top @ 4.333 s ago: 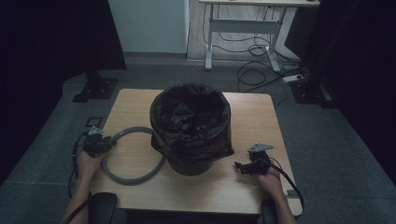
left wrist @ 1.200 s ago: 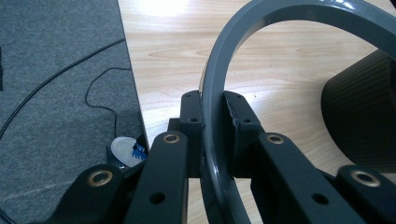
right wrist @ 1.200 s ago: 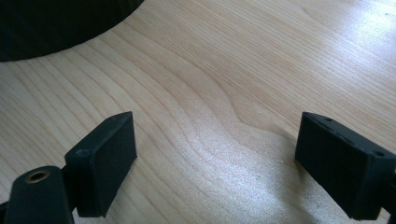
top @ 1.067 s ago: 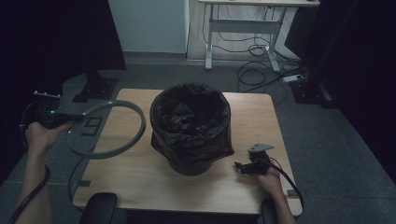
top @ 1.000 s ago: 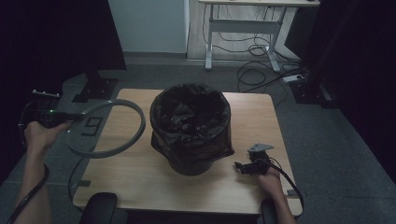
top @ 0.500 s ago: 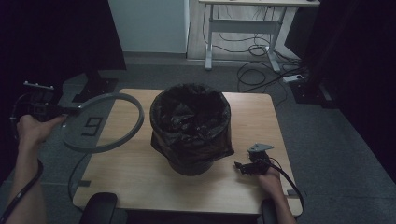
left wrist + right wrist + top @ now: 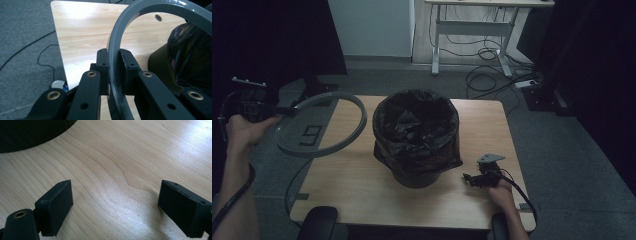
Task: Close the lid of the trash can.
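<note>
A grey plastic ring [image 7: 363, 120] hangs in the air over the table's left edge, level with the bin's top. My left gripper [image 7: 282, 109] is shut on the ring's left rim. In the left gripper view the ring [image 7: 150, 7] arches up from between my left gripper [image 7: 114, 53]'s jaws toward the bin [image 7: 190, 55]. A black bin [image 7: 417, 135] lined with a black bag stands mid-table. My right gripper [image 7: 469, 179] rests on the wooden table [image 7: 482, 125] just right of the bin's base. It [image 7: 115, 202] stands open over bare wood, the bin [image 7: 30, 132] just ahead.
Grey carpet surrounds the table. A desk frame [image 7: 437, 45] and loose cables [image 7: 492, 70] lie beyond the far edge. A floor mark reading 9 [image 7: 309, 134] shows through the ring. A black chair part [image 7: 319, 222] sits at the near edge.
My left gripper has lifted the ring off the table beside the bin and carried it left and upward, past the table's left edge. The right gripper has stayed put.
</note>
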